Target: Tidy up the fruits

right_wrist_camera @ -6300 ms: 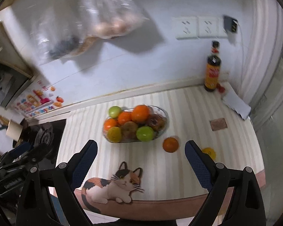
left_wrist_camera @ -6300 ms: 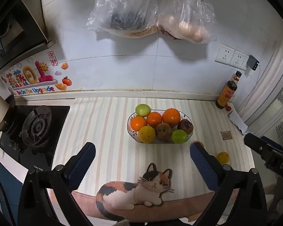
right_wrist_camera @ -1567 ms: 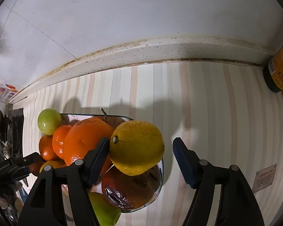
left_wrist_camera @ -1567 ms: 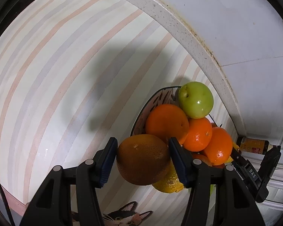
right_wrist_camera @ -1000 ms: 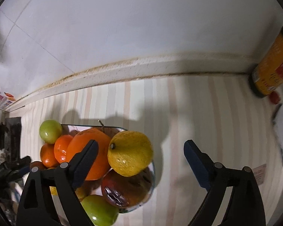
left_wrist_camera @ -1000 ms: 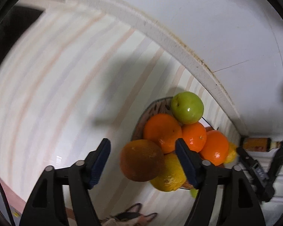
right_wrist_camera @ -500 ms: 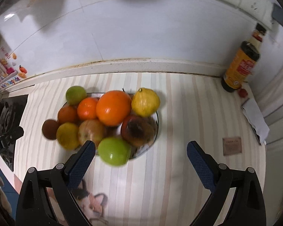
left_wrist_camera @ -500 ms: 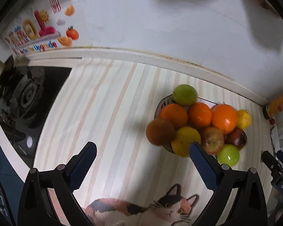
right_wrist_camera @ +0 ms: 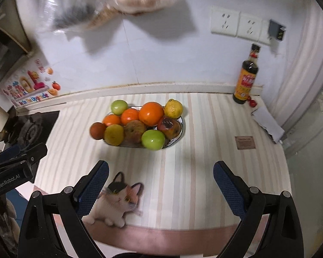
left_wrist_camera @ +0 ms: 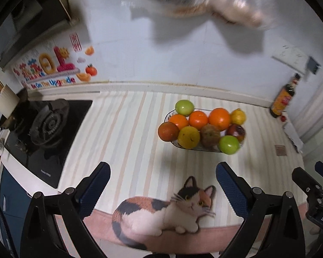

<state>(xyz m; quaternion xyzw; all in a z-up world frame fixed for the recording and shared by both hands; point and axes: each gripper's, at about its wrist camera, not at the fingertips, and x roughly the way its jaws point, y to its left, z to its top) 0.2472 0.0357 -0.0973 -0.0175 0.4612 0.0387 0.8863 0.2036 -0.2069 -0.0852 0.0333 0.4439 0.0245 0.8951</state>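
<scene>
This is a home kitchen. A black gas stove (left_wrist_camera: 47,124) with a round burner is set into the counter (left_wrist_camera: 127,142), which is covered by a pastel striped mat with a calico cat picture (left_wrist_camera: 165,210) at its front edge. The wall behind is white tile with a dirty seam along the counter. A colourful cartoon sticker (left_wrist_camera: 51,68) is stuck beside the stove, under a dark range hood (left_wrist_camera: 21,13). A dark sauce bottle (right_wrist_camera: 246,79) stands in the corner below white wall sockets (right_wrist_camera: 236,24). Clear plastic bags of food (right_wrist_camera: 109,2) hang on the wall, and a bowl (right_wrist_camera: 178,135) heaped with fruit sits mid-counter.
</scene>
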